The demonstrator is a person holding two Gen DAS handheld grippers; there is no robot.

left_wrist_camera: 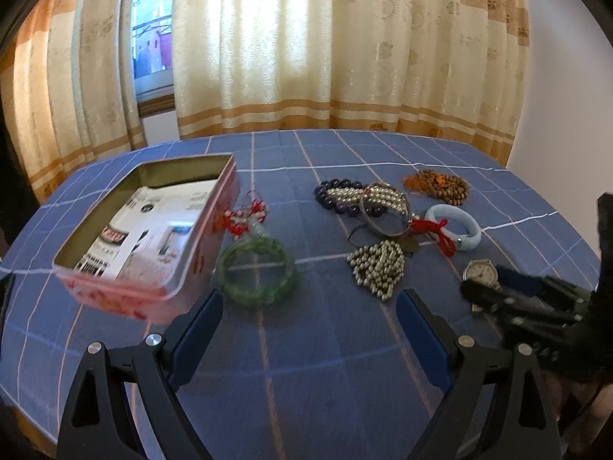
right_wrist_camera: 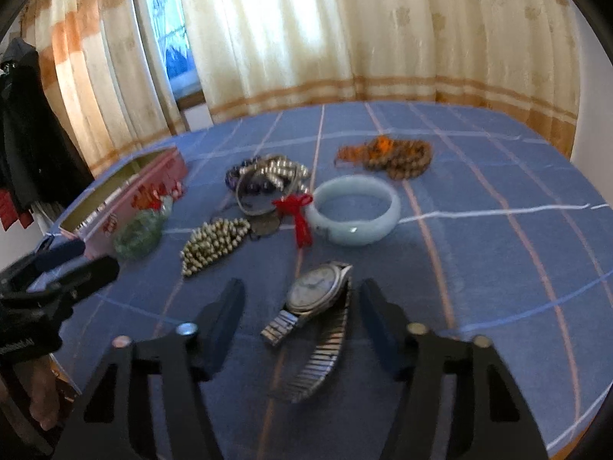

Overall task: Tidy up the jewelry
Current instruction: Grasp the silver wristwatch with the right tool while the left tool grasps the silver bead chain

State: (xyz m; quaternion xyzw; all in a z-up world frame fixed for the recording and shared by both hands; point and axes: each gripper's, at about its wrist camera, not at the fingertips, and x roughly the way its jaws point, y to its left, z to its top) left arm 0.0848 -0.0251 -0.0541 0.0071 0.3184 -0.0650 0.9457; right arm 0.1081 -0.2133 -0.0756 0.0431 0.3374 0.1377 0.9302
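A silver wristwatch (right_wrist_camera: pixel 318 293) with a metal stretch band lies on the blue checked cloth, between the fingers of my right gripper (right_wrist_camera: pixel 302 288). The pads stand apart from it on both sides, so the gripper is open. My left gripper (left_wrist_camera: pixel 311 296) is open and empty, low over the cloth. A green bead bracelet (left_wrist_camera: pixel 256 272) lies just ahead of its left finger. Beside the bracelet stands an open pink tin (left_wrist_camera: pixel 153 301) with a printed card inside. From the left wrist view the right gripper (left_wrist_camera: pixel 498 293) shows dark and blurred over the watch (left_wrist_camera: pixel 479 270).
More jewelry lies mid-table: a pearl strand (left_wrist_camera: pixel 377 268), dark purple beads (left_wrist_camera: pixel 337 191) tangled with a silver bangle (left_wrist_camera: pixel 383 224), a pale blue bangle (right_wrist_camera: pixel 354 211) with a red cord, brown prayer beads (right_wrist_camera: pixel 394 157), and a red-corded charm (left_wrist_camera: pixel 249 216). Curtains hang behind the table.
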